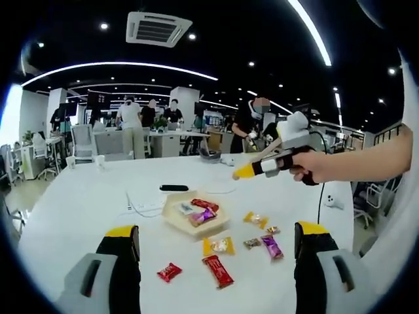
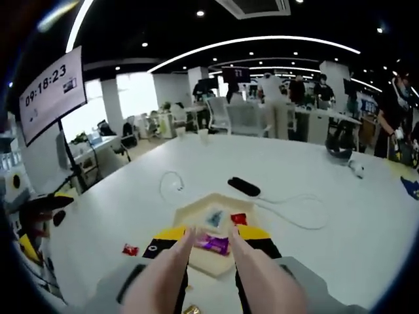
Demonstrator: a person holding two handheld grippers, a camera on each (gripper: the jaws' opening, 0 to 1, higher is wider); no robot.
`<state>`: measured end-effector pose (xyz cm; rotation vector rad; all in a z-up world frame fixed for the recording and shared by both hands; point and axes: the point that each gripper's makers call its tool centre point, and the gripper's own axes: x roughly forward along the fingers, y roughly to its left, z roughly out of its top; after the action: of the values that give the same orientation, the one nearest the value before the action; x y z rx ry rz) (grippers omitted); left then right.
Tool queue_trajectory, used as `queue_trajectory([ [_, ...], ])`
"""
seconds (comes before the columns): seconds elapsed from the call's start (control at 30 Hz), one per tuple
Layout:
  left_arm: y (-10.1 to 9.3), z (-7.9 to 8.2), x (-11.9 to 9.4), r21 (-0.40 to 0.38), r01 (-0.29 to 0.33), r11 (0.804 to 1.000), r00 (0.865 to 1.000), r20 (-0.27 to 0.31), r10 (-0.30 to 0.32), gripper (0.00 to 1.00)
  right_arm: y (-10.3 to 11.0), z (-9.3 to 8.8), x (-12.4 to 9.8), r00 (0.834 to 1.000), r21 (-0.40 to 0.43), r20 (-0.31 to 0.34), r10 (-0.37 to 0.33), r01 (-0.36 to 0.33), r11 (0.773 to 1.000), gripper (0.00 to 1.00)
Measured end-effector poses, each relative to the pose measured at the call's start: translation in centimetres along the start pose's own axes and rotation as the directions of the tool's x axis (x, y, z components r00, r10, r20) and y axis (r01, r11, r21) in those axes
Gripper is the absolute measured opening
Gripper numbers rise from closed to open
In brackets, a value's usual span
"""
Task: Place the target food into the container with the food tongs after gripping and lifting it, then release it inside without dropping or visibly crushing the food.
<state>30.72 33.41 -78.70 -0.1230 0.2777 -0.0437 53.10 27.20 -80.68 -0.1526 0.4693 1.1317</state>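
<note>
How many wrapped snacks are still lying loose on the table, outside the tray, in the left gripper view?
6 on the table: two red ones nearest, a yellow one beside the tray, then a yellow, brown and purple one. More may be hidden.

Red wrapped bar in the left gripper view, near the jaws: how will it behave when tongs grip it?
The red bar lies flat and looks small, so probably light and unlikely to roll. Its glossy wrapper may slip between the tongs. Being elongated, it could swing if gripped at an end.
</note>
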Motion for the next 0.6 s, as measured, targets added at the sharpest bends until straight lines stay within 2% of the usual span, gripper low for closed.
queue_trajectory([
  [0.27,0.2,-0.4,-0.2,-0.006,0.0,1.0,1.0,-0.009,0.0,0.99,0.7,-0.1,0.3,1.0,-0.04,-0.005,0.018,-0.019,0.999,0.26],
  [0.4,0.4,-0.9,-0.1,-0.01,0.009,1.0,1.0,-0.03,-0.009,0.99,0.8,-0.3,0.6,1.0,-0.038,-0.015,0.02,-0.021,0.999,0.27],
  [0.6,0.8,-1.0,-0.1,-0.015,0.008,1.0,0.999,-0.031,-0.008,0.99,1.3,-0.4,0.6,1.0,-0.043,-0.018,0.025,-0.026,0.999,0.27],
])
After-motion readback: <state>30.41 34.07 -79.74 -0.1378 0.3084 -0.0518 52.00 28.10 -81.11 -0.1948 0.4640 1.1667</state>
